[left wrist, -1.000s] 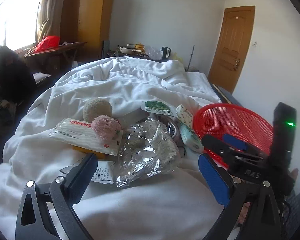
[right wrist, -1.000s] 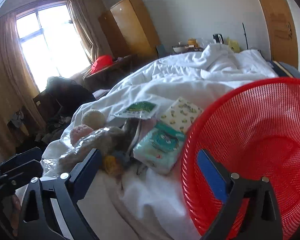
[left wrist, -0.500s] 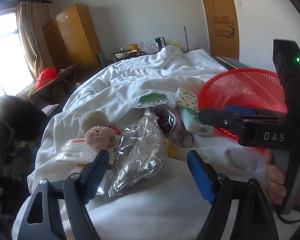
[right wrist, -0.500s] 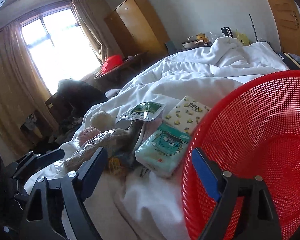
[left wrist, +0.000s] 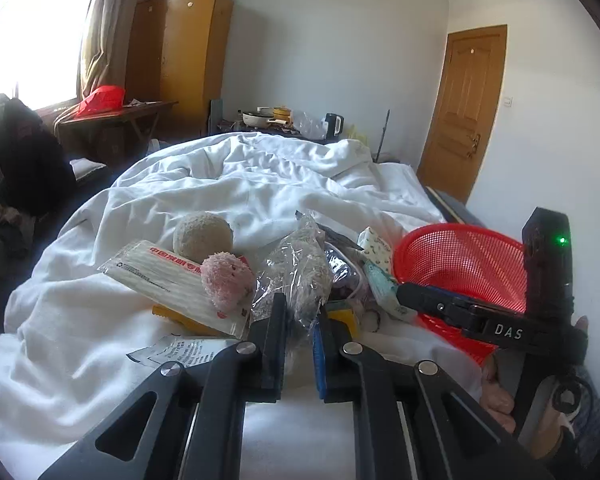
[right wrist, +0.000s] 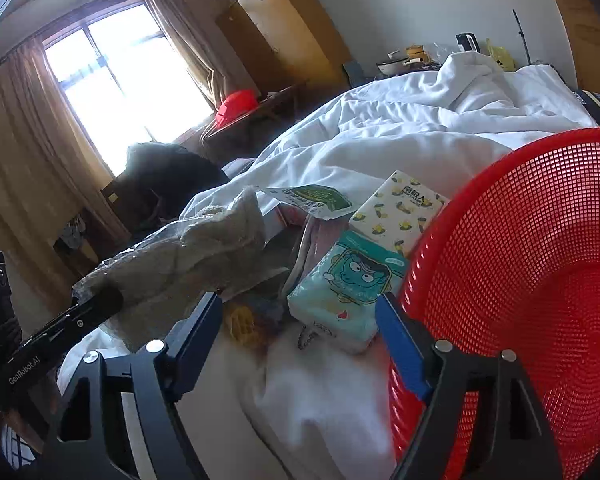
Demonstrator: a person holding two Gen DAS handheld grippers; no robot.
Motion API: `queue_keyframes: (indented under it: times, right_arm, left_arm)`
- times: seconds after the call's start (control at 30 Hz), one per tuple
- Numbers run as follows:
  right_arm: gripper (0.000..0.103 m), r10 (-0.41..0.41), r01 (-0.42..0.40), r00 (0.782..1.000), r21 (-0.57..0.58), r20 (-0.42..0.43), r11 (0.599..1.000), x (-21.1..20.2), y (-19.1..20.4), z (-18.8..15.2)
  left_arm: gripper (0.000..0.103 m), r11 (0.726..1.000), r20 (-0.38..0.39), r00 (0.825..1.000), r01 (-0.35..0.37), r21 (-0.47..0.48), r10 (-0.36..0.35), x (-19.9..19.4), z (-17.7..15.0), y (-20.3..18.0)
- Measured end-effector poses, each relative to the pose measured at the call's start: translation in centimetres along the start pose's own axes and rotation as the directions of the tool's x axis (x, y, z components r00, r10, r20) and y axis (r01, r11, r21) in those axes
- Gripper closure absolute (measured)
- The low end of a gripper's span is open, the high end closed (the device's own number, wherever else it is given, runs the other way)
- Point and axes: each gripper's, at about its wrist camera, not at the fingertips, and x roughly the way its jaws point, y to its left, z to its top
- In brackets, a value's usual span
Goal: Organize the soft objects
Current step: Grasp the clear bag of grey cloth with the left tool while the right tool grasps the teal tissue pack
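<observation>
Our left gripper (left wrist: 300, 320) has just been closing, and its jaws now pinch the near edge of a clear plastic bag (left wrist: 296, 268) holding something beige and woolly. The bag rises from the heap on the white duvet (left wrist: 228, 184), with a pink pompom (left wrist: 226, 280) just to its left and a beige pompom (left wrist: 202, 234) behind that. Both pompoms rest on a flat white packet with red print (left wrist: 168, 280).

Our right gripper (right wrist: 300, 320) has its jaws spread, though they have just been closing slightly, and nothing is held between them. Its right finger lies against the rim of the red mesh basket (right wrist: 540, 260). Between the fingers we see a teal cartoon tissue pack (right wrist: 340, 292), with a lemon-print tissue pack (right wrist: 396, 208) behind it, both touching the basket's rim.
</observation>
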Motion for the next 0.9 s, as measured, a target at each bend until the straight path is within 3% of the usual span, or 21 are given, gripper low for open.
queue_keyframes:
  times: [0.23, 0.53, 0.63, 0.73, 0.77, 0.9]
  right_arm:
    - [0.028, 0.013, -0.011, 0.996, 0.029, -0.094, 1.0, 1.6, -0.9, -0.1]
    - [0.029, -0.073, 0.084, 0.993, 0.118, -0.093, 0.989, 3.9, -1.3, 1.0]
    - [0.051, -0.121, 0.132, 0.989, 0.136, -0.089, 0.982, 4.2, -1.9, 0.9]
    - [0.058, -0.113, 0.126, 0.99, 0.146, -0.089, 0.981, 4.1, -2.2, 0.8]
    - [0.066, -0.116, 0.127, 0.989, 0.135, -0.086, 0.983, 4.0, -2.0, 0.8]
    - [0.08, -0.119, 0.124, 0.991, 0.099, -0.056, 0.987, 3.2, -1.2, 0.7]
  left_arm:
    - [0.093, 0.987, 0.011, 0.997, 0.082, -0.134, -0.082, -0.4, 0.5, 2.1]
    - [0.093, 0.985, 0.026, 0.996, 0.088, -0.145, -0.085, -1.0, 0.2, 2.1]
    - [0.093, 0.984, 0.026, 0.996, 0.087, -0.156, -0.084, -1.0, 0.3, 2.5]
    - [0.093, 0.982, 0.021, 0.996, 0.089, -0.166, -0.087, -1.0, 0.3, 2.7]
    - [0.093, 0.982, 0.02, 0.996, 0.088, -0.167, -0.086, -1.1, 0.3, 2.7]
    - [0.094, 0.982, 0.03, 0.996, 0.089, -0.167, -0.085, -1.4, 0.4, 2.7]
